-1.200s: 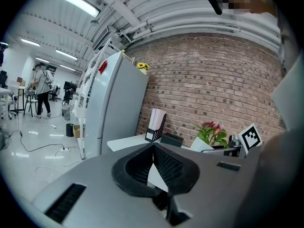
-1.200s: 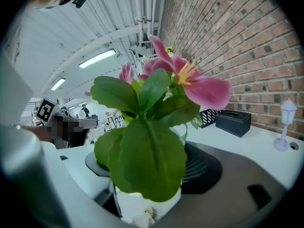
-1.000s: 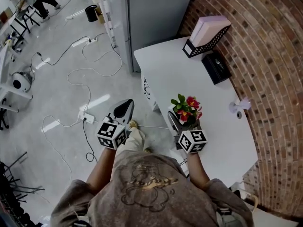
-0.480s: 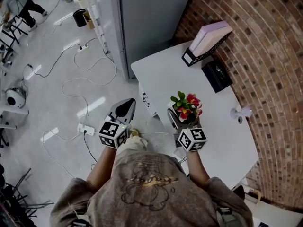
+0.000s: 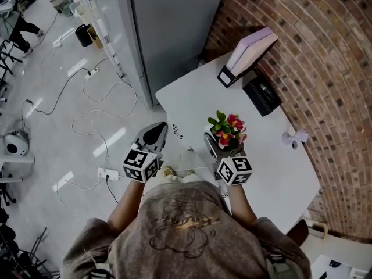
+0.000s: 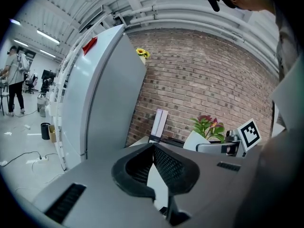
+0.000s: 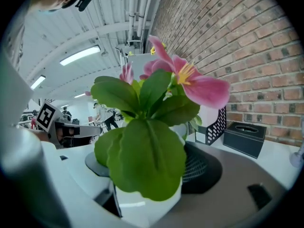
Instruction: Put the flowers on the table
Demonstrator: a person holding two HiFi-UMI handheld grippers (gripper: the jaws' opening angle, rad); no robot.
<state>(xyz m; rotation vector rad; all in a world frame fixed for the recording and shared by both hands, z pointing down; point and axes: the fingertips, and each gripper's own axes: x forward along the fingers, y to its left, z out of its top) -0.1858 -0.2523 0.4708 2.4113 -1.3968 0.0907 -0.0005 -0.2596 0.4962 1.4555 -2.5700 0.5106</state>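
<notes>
A small white pot (image 7: 145,207) of pink flowers (image 5: 227,131) with green leaves is held between the jaws of my right gripper (image 5: 224,146), which is shut on it. The pot hangs over the near left edge of the white table (image 5: 197,97); whether it touches the top cannot be told. In the right gripper view the flowers (image 7: 159,113) fill the middle of the frame. My left gripper (image 5: 152,134) is shut with nothing in it, over the floor left of the table. From the left gripper view (image 6: 153,148) the flowers (image 6: 207,126) show to the right.
On the table's far end stand a black mesh file holder (image 5: 247,54) with a pale folder and a black box (image 5: 263,92). A small white object (image 5: 293,137) sits by the brick wall (image 5: 325,68). A grey cabinet (image 5: 168,34) stands behind the table. Cables (image 5: 99,97) lie on the floor.
The person has moved a little nearer the table; both grippers sit slightly further forward. The right gripper keeps its hold on the flower pot and the left stays shut.
</notes>
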